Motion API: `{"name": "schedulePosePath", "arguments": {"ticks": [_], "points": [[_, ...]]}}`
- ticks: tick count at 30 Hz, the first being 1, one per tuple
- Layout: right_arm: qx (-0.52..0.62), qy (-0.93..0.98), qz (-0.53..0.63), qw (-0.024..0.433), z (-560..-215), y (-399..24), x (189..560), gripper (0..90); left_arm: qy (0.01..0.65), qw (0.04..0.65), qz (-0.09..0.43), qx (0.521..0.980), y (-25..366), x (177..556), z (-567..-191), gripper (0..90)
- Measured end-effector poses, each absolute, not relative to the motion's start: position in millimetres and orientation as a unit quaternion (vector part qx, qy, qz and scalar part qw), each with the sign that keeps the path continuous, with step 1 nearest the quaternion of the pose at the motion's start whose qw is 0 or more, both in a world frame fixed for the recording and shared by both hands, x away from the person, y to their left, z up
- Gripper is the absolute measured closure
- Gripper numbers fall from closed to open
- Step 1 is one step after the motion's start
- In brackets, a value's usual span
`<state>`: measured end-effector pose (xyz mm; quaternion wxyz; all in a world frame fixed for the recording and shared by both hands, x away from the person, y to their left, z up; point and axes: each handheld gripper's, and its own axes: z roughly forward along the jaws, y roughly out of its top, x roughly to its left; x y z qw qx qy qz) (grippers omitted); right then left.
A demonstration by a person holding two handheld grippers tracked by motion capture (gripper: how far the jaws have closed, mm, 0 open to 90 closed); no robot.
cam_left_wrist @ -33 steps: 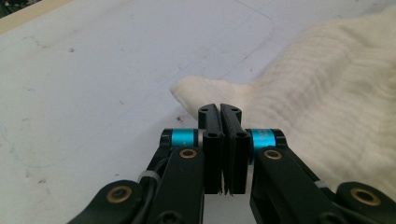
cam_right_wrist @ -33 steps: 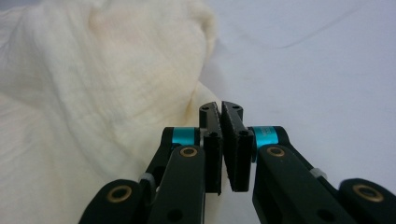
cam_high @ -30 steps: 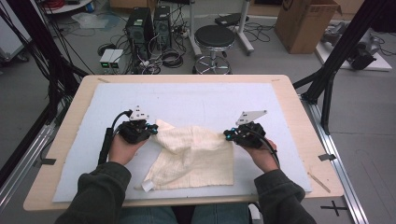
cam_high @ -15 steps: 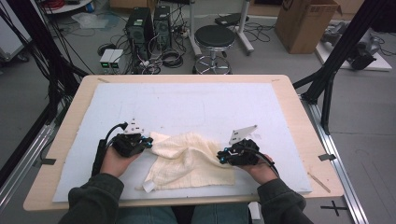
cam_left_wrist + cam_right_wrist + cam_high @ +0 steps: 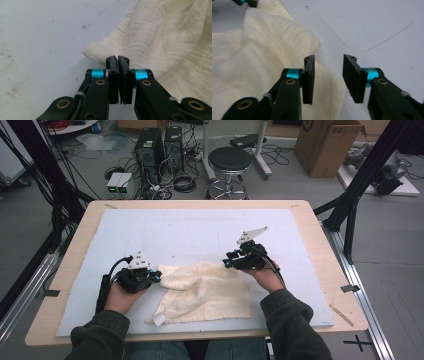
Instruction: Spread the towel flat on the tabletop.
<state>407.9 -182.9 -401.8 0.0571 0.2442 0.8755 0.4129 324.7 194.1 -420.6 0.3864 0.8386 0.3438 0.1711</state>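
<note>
The left hand-held gripper [image 5: 117,60] has its jaws pressed together with no cloth visibly between them; their tips sit right at the rolled corner of the cream cloth [image 5: 160,42], touching or just short of it. In the high view this left hand-held gripper [image 5: 152,276] rests at about eight o'clock on the counter [image 5: 200,227], against the cloth's left edge. The right hand-held gripper [image 5: 328,75] stands with its jaws apart and nothing in the gap, raised over the cloth's right edge [image 5: 262,57]; in the high view it [image 5: 231,261] hovers near four o'clock, at the cloth's [image 5: 205,292] upper right corner. The cloth lies rumpled in the near middle of the counter, a small tag poking out at its lower left. The likely slip: the closed left jaws may have nothing, so a pull would leave that corner behind, and the right jaws, closing from above, could pinch a fold rather than the edge and bunch the cloth. Compared with half a second earlier, the right hand-held gripper has lifted and moved farther from the person, while the left has stayed nearly put.
</note>
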Motion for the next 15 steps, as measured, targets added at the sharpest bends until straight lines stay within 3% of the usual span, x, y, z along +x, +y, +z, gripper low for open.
{"name": "schedulePosePath", "arguments": {"ticks": [2,5,8,11,15], "points": [[0.264,0.873,0.408,0.03,-415,-180,420,53.8,0.346,0.39,0.169,0.837,194,324,-421,86.9],[0.278,0.876,0.394,-0.015,-429,-177,428,57.0,0.34,0.387,0.167,0.841,193,325,-422,86.9],[0.255,0.888,0.381,-0.045,-433,-174,427,84.8,0.339,0.389,0.165,0.841,192,326,-423,87.0],[0.255,0.889,0.381,-0.006,-423,-178,423,86.7,0.343,0.396,0.168,0.835,194,326,-422,87.0],[0.266,0.877,0.387,0.104,-397,-195,411,86.8,0.353,0.434,0.158,0.814,192,330,-418,87.1]]}}
